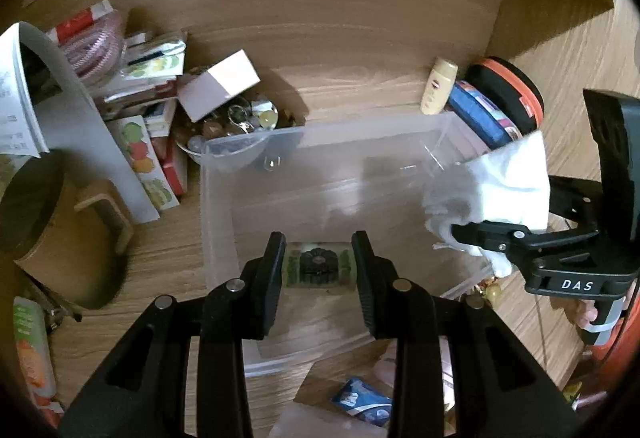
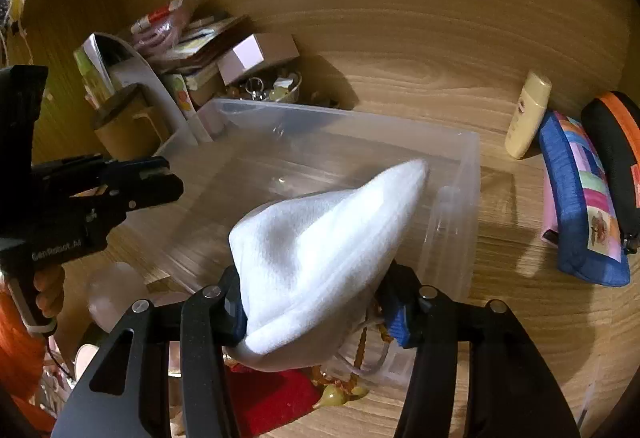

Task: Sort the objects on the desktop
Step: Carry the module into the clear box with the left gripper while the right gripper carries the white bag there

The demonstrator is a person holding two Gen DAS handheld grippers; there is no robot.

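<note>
Left gripper (image 1: 319,265) clamps a patterned roll (image 1: 319,269) low inside the clear bin (image 1: 224,206), apparently for release. Right gripper (image 2: 316,312) jaws pinch white cloth (image 2: 320,254) above the bin's right rim, next to drop.

The clear plastic storage bin (image 1: 248,206) stands open-topped at centre frame, its floor mostly bare; a heap of boxes and a bowl of trinkets (image 1: 236,122) crowds its upper-left corner; a cream bottle (image 1: 439,85) and blue patchwork pouch (image 2: 580,198) flank the right; bare wooden desktop (image 1: 340,50) lies beyond.
</note>
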